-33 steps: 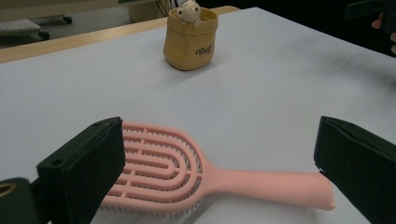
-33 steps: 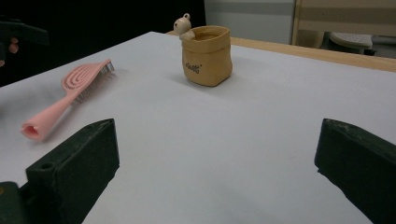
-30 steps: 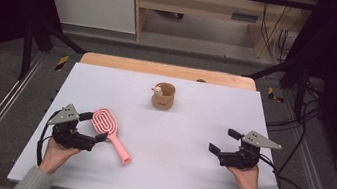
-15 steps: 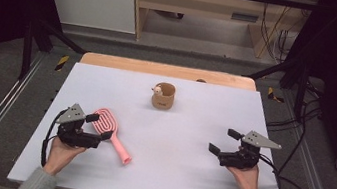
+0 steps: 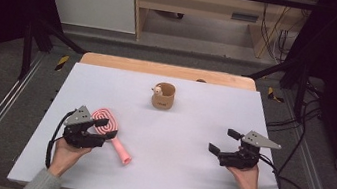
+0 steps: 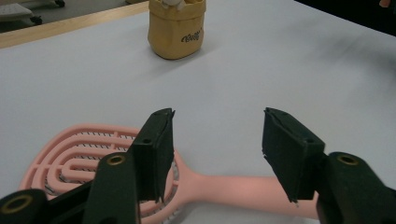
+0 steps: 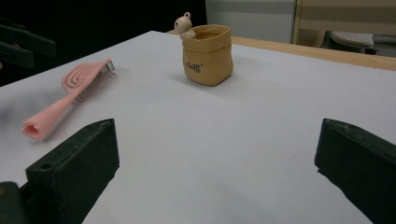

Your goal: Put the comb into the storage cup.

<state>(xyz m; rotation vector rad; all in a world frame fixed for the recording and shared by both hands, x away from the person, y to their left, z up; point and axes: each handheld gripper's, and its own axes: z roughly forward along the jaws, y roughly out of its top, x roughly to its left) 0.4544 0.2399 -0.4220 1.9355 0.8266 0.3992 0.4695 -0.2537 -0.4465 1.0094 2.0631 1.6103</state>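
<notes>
A pink hairbrush (image 5: 121,151) lies flat at the front left of the white table (image 5: 178,182), its handle pointing to the front right. My left gripper (image 5: 103,131) hovers low over the join of brush head and handle. Its jaws have just been closing and stand half apart. In the left gripper view the brush neck (image 6: 233,184) lies beneath the gap and the pads do not touch it (image 6: 217,140). My right gripper (image 5: 221,140) rests open at the front right with nothing between its jaws (image 7: 215,158). From that side the brush (image 7: 70,95) lies far to the left.
A small tan cup (image 5: 164,96) with a little figure on its rim stands at the back middle of the table; it also appears ahead in both gripper views (image 6: 177,30) (image 7: 208,53). A wooden strip (image 5: 170,70) runs along the table's far edge.
My left gripper has shifted a little to the right over the brush and its jaws have narrowed. The brush, the cup and the right gripper have stayed in place.
</notes>
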